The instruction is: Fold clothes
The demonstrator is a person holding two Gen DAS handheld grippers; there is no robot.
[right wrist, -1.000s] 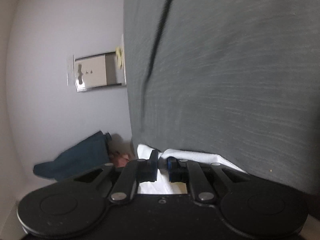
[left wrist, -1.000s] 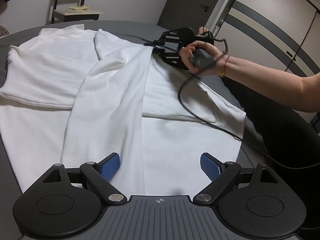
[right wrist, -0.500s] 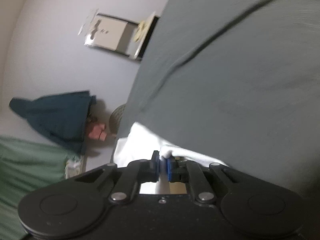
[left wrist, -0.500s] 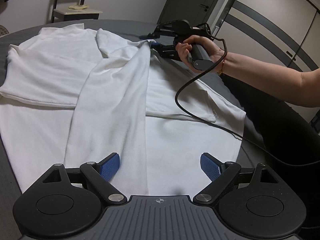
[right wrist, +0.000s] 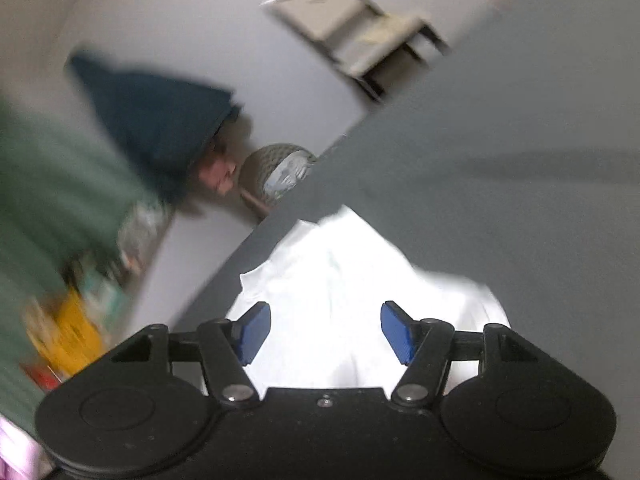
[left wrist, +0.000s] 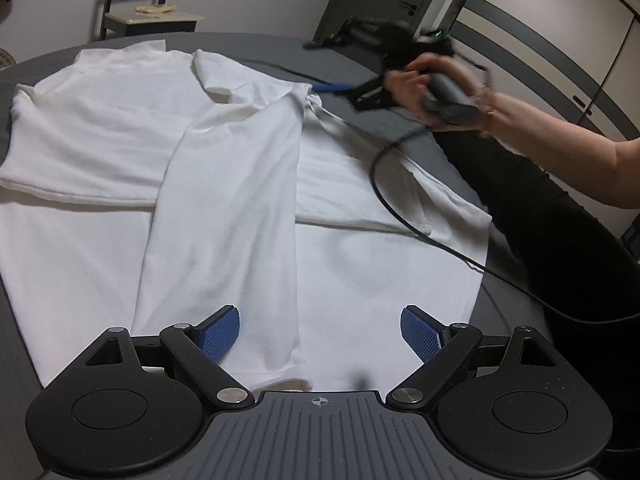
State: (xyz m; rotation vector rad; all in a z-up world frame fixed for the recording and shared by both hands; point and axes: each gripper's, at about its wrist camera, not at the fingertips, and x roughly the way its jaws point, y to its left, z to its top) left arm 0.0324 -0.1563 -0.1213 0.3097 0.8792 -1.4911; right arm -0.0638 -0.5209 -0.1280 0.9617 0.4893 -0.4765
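Note:
A white long-sleeved garment [left wrist: 224, 168] lies spread on the grey bed [left wrist: 280, 52], one sleeve [left wrist: 228, 240] folded down across its body. My left gripper [left wrist: 320, 334] hovers open over the garment's near hem, blue pads wide apart, nothing between them. In the left wrist view my right gripper [left wrist: 324, 66] is at the far right shoulder of the garment, held by a hand [left wrist: 436, 84], blurred by motion. In the right wrist view my right gripper [right wrist: 326, 332] is open above white cloth [right wrist: 332, 280], which lies loose below the pads.
A black cable [left wrist: 400, 208] trails from the right gripper across the garment's right side. A person's arm and dark trousers [left wrist: 560, 240] fill the right edge. Beyond the bed stand a chair [left wrist: 140, 4], a door and wardrobe fronts [left wrist: 540, 20].
My right gripper opened and let go of the sleeve's shoulder end, then swung up and right. The sleeve now rests on the garment. My left gripper has stayed still and open.

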